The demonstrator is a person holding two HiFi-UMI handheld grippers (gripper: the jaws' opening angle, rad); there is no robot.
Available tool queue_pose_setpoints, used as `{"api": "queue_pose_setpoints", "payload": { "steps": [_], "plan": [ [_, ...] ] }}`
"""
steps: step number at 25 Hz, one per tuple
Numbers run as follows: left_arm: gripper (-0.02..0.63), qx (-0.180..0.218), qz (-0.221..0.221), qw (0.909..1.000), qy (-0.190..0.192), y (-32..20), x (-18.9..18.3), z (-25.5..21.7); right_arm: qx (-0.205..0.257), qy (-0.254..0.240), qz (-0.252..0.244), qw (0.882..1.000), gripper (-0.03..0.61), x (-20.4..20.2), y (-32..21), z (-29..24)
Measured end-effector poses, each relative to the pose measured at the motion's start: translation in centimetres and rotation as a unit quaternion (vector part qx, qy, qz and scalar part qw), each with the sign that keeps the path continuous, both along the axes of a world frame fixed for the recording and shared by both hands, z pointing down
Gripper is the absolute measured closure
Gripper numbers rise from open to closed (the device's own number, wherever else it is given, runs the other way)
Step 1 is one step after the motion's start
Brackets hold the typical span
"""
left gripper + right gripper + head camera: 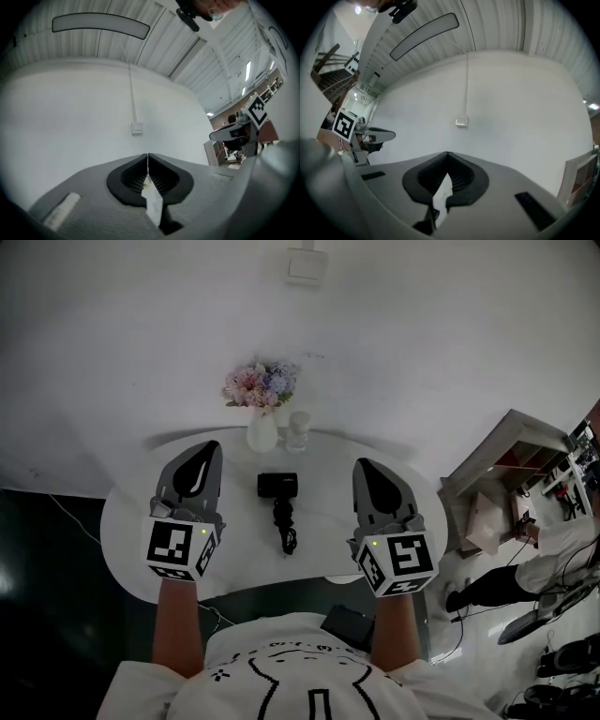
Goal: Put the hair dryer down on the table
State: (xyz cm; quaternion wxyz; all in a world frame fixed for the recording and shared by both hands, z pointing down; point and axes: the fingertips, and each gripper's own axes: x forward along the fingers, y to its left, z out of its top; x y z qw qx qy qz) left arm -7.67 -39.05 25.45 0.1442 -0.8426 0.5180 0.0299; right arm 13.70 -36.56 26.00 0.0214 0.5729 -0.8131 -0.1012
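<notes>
A black hair dryer (279,491) lies on the round white table (131,512), its coiled cord (286,531) trailing toward me. My left gripper (208,448) hovers to the left of it, shut and empty. My right gripper (364,465) hovers to the right of the dryer, also shut with nothing in it. In the left gripper view the left gripper (148,157) has its tips touching and faces a white wall. The right gripper (447,154) in the right gripper view is likewise closed and faces the same wall.
A white vase of flowers (262,404) and a small clear jar (298,432) stand at the table's far edge. A wall switch (306,264) is on the wall behind. A shelf unit (506,479) and a person (525,573) are at the right.
</notes>
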Motion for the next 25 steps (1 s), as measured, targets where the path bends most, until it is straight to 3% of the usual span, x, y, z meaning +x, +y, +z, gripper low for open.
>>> {"api": "queue_pose_setpoints", "payload": {
  "steps": [25],
  "plan": [
    [0.594,-0.009,0.013,0.9999,0.001,-1.5,-0.1,0.4,0.004,0.028,0.015,0.999,0.581,0.2,-1.1,0.4]
  ]
}}
